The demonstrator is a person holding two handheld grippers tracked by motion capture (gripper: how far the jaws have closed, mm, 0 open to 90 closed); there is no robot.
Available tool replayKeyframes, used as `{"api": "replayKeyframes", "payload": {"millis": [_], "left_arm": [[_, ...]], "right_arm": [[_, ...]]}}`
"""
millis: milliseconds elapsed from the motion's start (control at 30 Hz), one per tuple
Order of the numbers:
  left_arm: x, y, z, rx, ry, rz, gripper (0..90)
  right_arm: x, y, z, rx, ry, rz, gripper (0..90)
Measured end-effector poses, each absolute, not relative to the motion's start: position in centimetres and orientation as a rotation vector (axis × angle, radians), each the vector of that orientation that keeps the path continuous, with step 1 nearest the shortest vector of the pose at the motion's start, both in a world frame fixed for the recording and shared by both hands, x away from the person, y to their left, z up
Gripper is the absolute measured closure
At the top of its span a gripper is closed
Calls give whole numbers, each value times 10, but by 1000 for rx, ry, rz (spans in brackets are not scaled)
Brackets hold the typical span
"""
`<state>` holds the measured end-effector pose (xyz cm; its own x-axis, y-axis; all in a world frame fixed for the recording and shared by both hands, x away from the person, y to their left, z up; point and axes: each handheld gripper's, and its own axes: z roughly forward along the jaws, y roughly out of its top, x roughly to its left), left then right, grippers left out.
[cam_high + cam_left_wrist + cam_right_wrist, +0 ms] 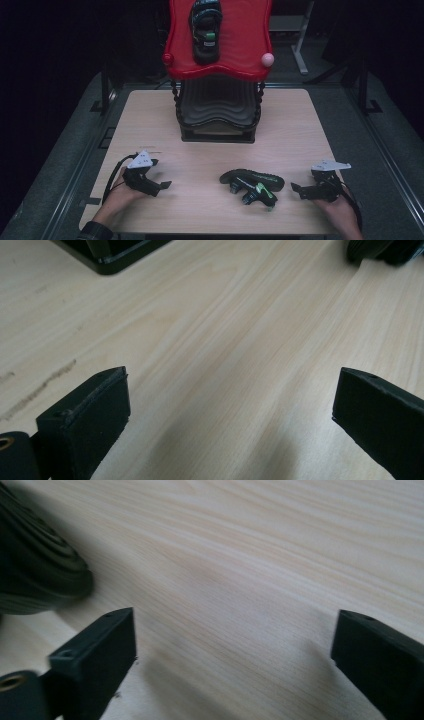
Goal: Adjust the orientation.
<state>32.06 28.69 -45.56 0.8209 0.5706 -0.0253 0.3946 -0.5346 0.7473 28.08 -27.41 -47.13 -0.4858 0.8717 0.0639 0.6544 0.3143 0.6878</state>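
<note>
A black shoe with green trim point(252, 184) lies on its side on the wooden table point(290, 130), near the front edge. A matching shoe point(205, 30) stands on top of the red rack point(240, 55) at the back. My left gripper point(162, 187) rests low on the table to the left of the lying shoe and points toward it. Its jaws stand wide open over bare wood point(230, 415). My right gripper point(297, 191) sits just right of the shoe, open and with nothing between its jaws point(232, 655). The shoe's sole point(35, 575) lies beside its left jaw, apart from it.
The rack's dark ribbed lower shelf and base point(217, 125) stand at the table's middle back; a corner of the base point(110, 255) is seen ahead of the left gripper. A pink knob point(267, 59) sticks out at the rack's right corner. Dark floor surrounds the table.
</note>
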Motion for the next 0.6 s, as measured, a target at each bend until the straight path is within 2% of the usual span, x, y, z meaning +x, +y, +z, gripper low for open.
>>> {"api": "replayKeyframes", "payload": {"millis": [133, 233, 333, 467, 600], "left_arm": [[322, 286, -462, 2244, 709, 285, 12], [322, 285, -467, 2262, 717, 280, 12], [322, 283, -472, 2292, 716, 279, 12], [322, 284, -474, 2282, 701, 285, 10], [322, 284, -475, 2276, 697, 286, 10]], "right_arm": [[277, -274, -460, 1338, 2280, 1008, 199], [274, -272, -449, 1296, 2306, 1080, 392], [271, -269, -438, 1232, 2335, 1154, 621], [267, -263, -422, 1150, 2350, 1281, 871], [265, -249, -410, 1096, 2359, 1348, 896]]}}
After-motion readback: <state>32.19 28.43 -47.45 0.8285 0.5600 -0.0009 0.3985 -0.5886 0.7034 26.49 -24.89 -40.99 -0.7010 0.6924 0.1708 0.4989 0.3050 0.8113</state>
